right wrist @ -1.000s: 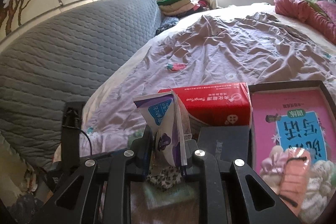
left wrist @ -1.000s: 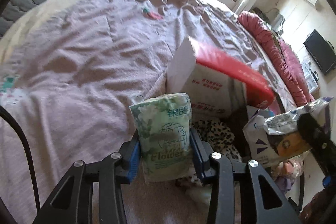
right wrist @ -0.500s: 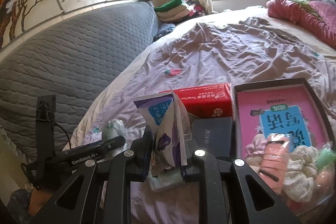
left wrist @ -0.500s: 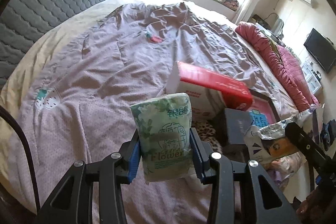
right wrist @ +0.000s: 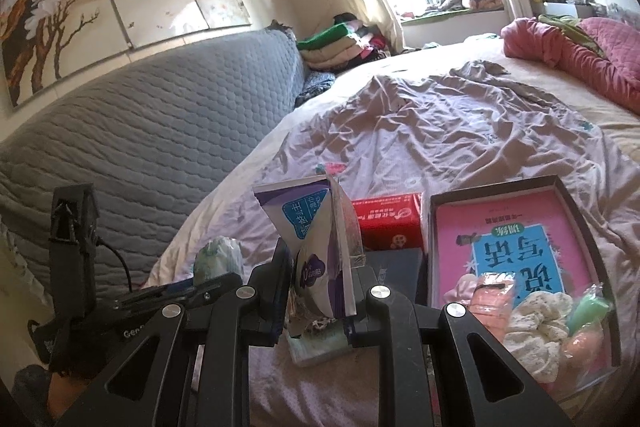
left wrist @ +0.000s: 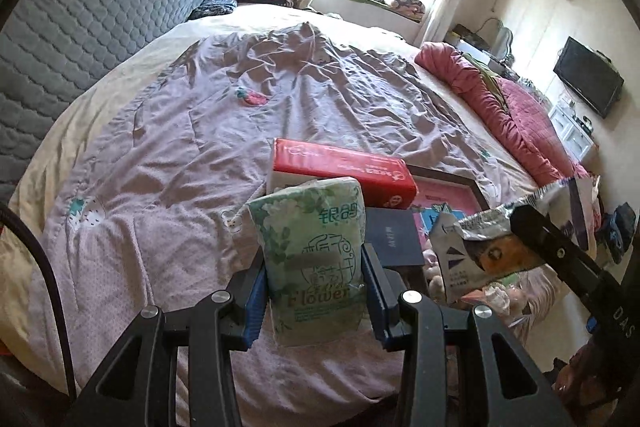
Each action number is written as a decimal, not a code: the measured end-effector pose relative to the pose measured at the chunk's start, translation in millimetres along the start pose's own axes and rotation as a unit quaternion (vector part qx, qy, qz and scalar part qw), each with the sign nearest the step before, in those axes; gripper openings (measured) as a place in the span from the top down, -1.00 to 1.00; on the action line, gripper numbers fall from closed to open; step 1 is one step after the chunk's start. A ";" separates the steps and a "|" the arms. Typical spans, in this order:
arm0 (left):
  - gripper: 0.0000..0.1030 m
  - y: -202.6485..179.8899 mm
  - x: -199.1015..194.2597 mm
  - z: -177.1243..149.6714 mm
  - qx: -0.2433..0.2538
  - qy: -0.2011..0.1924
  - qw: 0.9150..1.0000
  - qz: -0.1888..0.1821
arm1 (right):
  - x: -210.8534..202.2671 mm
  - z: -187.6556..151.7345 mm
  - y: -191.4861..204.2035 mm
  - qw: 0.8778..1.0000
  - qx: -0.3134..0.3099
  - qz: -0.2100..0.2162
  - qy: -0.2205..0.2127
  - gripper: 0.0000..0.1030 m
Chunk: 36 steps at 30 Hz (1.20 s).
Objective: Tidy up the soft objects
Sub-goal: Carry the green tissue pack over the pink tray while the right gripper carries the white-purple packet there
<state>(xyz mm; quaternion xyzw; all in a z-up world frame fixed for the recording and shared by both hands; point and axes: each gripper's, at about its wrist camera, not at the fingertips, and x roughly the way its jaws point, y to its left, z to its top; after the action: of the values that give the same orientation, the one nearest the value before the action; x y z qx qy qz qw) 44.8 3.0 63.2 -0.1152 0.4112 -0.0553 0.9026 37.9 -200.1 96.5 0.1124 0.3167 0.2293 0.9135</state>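
A green floral tissue pack stands upright, clamped in the left gripper above the bedspread. The right gripper pinches a purple-and-white sachet. Beyond both lie a red tissue box and a pink-lined tray.

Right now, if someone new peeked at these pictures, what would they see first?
First the two packets pinched up close: a green flowery tissue pack in the left gripper, and a purple-and-white pouch in the right gripper. Just behind them on the rumpled purple bedspread lie a bright red tissue box and a shallow box with a pink book and fluffy scrunchies inside.
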 end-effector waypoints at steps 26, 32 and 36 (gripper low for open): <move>0.17 -58.0 -10.5 -3.0 0.060 -0.002 0.998 0.006 | -48.9 4.6 -42.1 0.998 0.042 -0.026 -0.044 0.57; 0.17 -84.4 -9.0 -7.0 0.082 0.001 0.997 -0.013 | -70.8 6.7 -67.8 0.994 0.063 -0.050 -0.069 0.57; 0.17 -105.7 -4.4 -12.5 0.102 0.008 0.995 -0.023 | -85.7 6.7 -88.9 0.991 0.081 -0.067 -0.086 0.58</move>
<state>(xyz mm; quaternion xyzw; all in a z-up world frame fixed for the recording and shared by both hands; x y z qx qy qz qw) 31.9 -100.4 85.2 -0.0318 0.4075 -0.1180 0.9050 13.5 -319.8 115.7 0.1840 0.2614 0.1306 0.9385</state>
